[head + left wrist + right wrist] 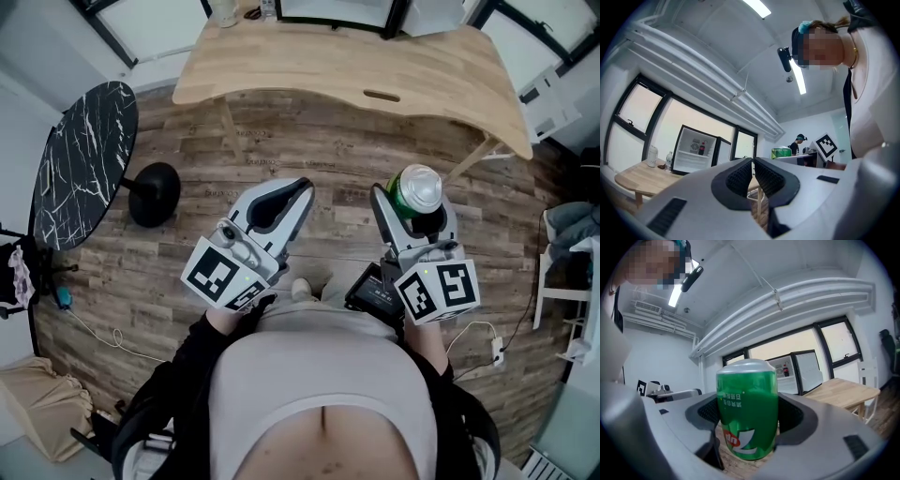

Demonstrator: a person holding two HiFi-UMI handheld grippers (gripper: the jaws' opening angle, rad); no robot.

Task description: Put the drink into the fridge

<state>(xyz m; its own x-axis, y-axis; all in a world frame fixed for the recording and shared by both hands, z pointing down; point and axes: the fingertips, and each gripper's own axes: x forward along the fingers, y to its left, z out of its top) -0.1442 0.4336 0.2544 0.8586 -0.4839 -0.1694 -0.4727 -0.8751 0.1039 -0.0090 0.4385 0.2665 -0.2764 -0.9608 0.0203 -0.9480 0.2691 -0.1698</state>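
Observation:
My right gripper (412, 204) is shut on a green drink can (415, 187), held in the air in front of the person's body. In the right gripper view the can (747, 408) fills the gap between both pads, its print upside down. My left gripper (302, 190) hovers beside it to the left, shut on nothing, and its pads meet in the left gripper view (753, 163). The small fridge (336, 11) stands on the far side of the wooden table, door open. A cola bottle (701, 147) shows inside the fridge (696, 150).
A wooden table (347, 66) crosses the top of the head view, with a jug (223, 11) at its left end. A round black marble table (82, 159) stands at left on the plank floor. White shelving (562, 272) is at right. Another person (798, 143) stands far off.

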